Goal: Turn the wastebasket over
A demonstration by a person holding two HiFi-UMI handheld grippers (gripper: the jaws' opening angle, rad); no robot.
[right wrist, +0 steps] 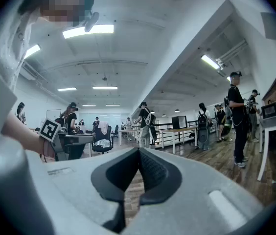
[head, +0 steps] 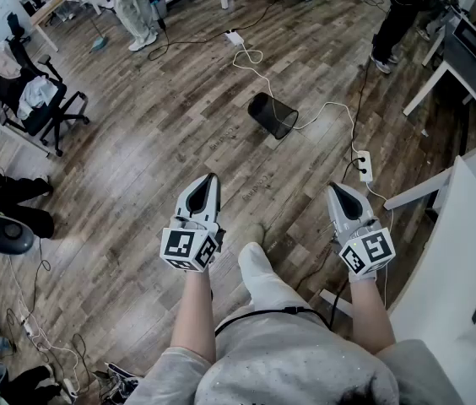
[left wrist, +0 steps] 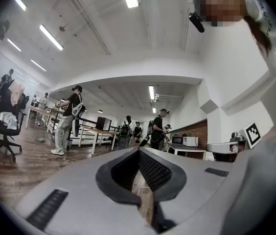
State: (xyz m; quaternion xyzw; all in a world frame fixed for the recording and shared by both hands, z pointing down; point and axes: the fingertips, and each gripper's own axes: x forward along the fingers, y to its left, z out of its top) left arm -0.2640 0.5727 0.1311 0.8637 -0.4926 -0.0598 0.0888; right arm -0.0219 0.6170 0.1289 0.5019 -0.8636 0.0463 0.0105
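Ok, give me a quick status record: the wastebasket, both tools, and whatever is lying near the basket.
wastebasket: black mesh, on its side on the wood floor, ahead of both tools, untouched
left tool: shut, empty, held level
right tool: shut, empty, held level
near basket: white cable runs past it to a power strip
task: not yet begun

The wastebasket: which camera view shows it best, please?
The head view shows it best. There the black mesh wastebasket is seen whole, lying on its side on the wooden floor. The left gripper view and the right gripper view look out across the room, and neither one shows the wastebasket.
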